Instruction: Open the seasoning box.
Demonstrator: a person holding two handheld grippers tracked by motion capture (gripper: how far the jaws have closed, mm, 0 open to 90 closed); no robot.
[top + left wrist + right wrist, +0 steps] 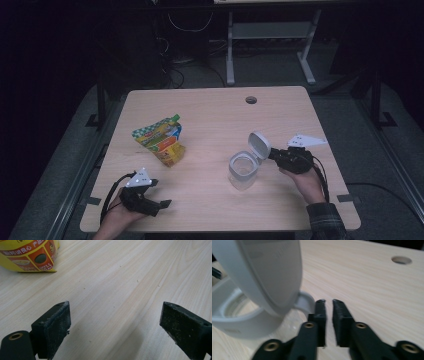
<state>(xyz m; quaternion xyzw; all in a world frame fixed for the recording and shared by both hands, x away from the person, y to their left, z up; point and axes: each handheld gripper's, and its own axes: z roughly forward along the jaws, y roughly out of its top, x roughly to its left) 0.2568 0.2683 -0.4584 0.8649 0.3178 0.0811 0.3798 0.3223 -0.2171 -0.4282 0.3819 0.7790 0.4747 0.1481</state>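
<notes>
A clear plastic jar (243, 171) stands right of the table's middle, its white flip lid (259, 145) swung up and open. My right gripper (272, 154) sits just right of the lid's hinge. In the right gripper view the lid (269, 272) and the jar's rim (242, 322) loom at the left, and the right gripper (329, 302) has its jaws a narrow gap apart with nothing between them. A yellow and green food pouch (162, 140) lies at the left. My left gripper (160, 193) rests near the front left edge, open and empty (115, 322), with the pouch (27, 255) ahead of it.
The light wooden table (215, 115) has a round cable hole (251, 100) near its far edge, also seen in the right gripper view (401, 260). Beyond the table stand white desk legs (230, 50) and cables on a dark floor.
</notes>
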